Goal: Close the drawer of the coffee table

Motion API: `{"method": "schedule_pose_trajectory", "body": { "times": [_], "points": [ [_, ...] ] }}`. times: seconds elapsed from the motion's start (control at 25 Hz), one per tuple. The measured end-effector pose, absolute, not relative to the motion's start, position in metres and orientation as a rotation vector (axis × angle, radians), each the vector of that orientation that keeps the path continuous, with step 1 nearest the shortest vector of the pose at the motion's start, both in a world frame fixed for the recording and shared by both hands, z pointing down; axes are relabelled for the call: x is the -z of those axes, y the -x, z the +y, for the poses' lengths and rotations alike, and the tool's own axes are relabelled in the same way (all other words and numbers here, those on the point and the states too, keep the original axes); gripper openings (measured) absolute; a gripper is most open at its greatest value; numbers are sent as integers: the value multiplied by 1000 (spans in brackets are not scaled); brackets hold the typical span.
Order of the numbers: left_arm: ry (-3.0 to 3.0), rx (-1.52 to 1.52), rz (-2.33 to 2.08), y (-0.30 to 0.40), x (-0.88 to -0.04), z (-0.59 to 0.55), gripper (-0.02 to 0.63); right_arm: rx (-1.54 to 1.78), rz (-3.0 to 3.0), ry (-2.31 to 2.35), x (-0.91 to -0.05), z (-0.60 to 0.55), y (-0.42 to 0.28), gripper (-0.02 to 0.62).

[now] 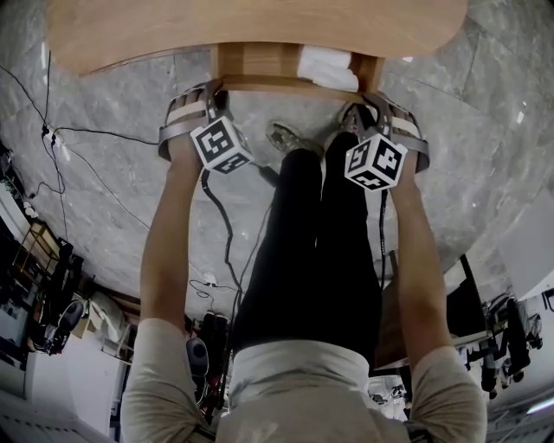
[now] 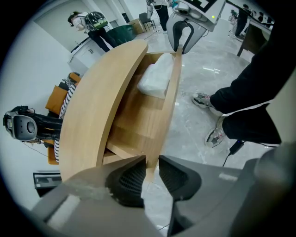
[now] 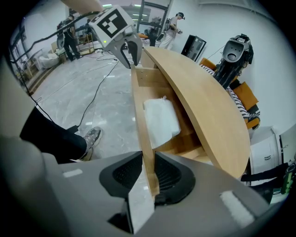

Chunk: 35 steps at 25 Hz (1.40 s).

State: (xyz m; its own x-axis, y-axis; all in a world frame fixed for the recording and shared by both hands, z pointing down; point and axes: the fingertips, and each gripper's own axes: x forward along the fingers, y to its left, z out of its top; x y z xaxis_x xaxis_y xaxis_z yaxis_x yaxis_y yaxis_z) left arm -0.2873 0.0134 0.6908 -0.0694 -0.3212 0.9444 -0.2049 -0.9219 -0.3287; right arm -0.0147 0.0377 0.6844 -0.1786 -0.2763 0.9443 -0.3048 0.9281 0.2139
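Wires (image 1: 86, 131) on grey floor (image 1: 112, 199) at far left, well away from the table. Left gripper (image 2: 151, 159) clamped on left end of front board (image 3: 141, 115). Drawer (image 1: 255, 62) open, sticking out from under coffee table (image 1: 260, 26) top. White bag (image 1: 327, 67) inside, at right end, below rim. Right gripper (image 3: 148, 162) clamped on board's right end. Shoe (image 1: 290, 138) and legs close in front of the board.

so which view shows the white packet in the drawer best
The right gripper view: nearly the whole white packet lies in plain sight in the open drawer. The left gripper view shows it farther off and smaller. The head view catches only a part below the tabletop.
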Motion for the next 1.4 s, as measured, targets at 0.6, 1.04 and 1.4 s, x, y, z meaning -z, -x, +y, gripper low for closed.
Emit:
{"method": "schedule_pose_trajectory", "body": {
  "times": [0.6, 1.04, 1.4],
  "points": [
    [2092, 2133, 622, 286, -688, -1, 115, -21, -1766, -490, -681, 20, 14, 94],
    [2087, 2092, 693, 281, -688, -15, 117, -20, -1759, -554, -681, 3, 9, 101],
    [2063, 2062, 826, 282, -684, -29, 120, -20, -1766, -634, -679, -10, 9, 110]
  ]
}}
